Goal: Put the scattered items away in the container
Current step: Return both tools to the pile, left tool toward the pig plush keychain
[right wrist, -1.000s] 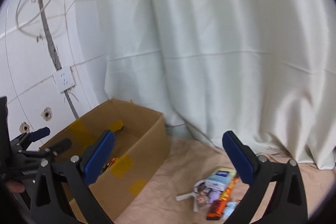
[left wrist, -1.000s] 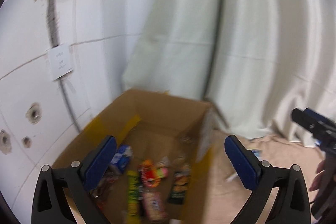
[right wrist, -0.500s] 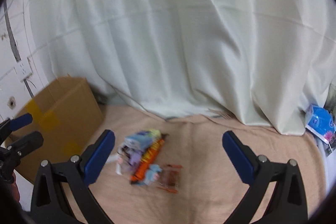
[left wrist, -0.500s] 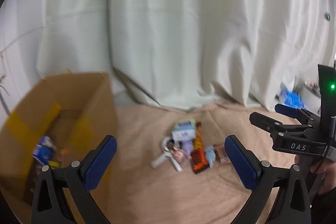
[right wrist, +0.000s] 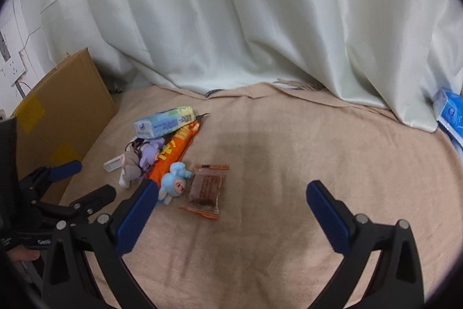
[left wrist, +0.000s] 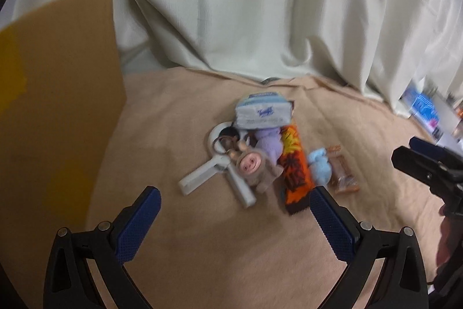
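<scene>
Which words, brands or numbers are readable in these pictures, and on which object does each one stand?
Nothing can be quoted with certainty.
Tissue pack: a blue script logo with a line of print under it, too blurred to read.
Orange snack bar: large yellow characters, blurred, unreadable.
Left hand-held gripper body: small white lettering, too small to read.
Brown wafer packet: no legible print.

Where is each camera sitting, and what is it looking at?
Left wrist: sits on the left claw, open, looking down at the toy and snack pile, pig plush in the middle; the right claw pokes in.
Right wrist: sits on the right claw, open, facing the beige blanket and curtain; the left claw shows.
Both see the orange snack bar, blue plush and cardboard box.
</scene>
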The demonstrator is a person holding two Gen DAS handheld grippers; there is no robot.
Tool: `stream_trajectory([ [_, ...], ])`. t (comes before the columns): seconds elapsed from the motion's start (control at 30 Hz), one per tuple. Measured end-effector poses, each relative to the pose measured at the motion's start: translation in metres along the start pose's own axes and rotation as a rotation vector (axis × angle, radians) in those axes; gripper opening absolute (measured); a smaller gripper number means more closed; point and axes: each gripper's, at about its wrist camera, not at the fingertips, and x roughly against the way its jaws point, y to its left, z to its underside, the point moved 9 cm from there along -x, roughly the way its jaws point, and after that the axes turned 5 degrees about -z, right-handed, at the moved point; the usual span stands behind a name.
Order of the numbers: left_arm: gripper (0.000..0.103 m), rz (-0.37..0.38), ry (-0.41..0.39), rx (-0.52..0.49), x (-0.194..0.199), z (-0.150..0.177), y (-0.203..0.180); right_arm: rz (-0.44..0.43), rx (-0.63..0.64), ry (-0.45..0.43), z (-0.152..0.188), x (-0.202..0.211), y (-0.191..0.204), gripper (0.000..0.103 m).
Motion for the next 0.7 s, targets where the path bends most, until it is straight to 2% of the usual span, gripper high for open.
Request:
stream_trajectory([
  [0.1, 0.103, -0.01, -0.037, -0.045, -0.006, -0.006, -0.003, -0.01, -0.003, -0.028, -0.002, 0.004, -0.002, 0.103],
  [0.23, 0.103, -0.05, -0.07, -0.113, -0.015, -0.013, -0.015, -0.017, -0.016, -0.018, 0.002, 0.0, -0.007, 0.103],
  [0.4, 0.102, -0.066, -0.068, -0.119, -0.028, -0.015, -0.018, -0.03, -0.033, 0.008, 0.006, -0.009, -0.01, 0.103],
  [0.53, 0.071, -0.045, -0.027, -0.083, -0.038, -0.015, -0.013, -0.028, -0.024, 0.002, 0.006, -0.01, -0.009, 0.103],
  [0.7, 0.07, -0.035, -0.037, -0.116, -0.038, -0.015, -0.021, -0.032, -0.025, 0.026, 0.011, -0.015, -0.011, 0.103],
])
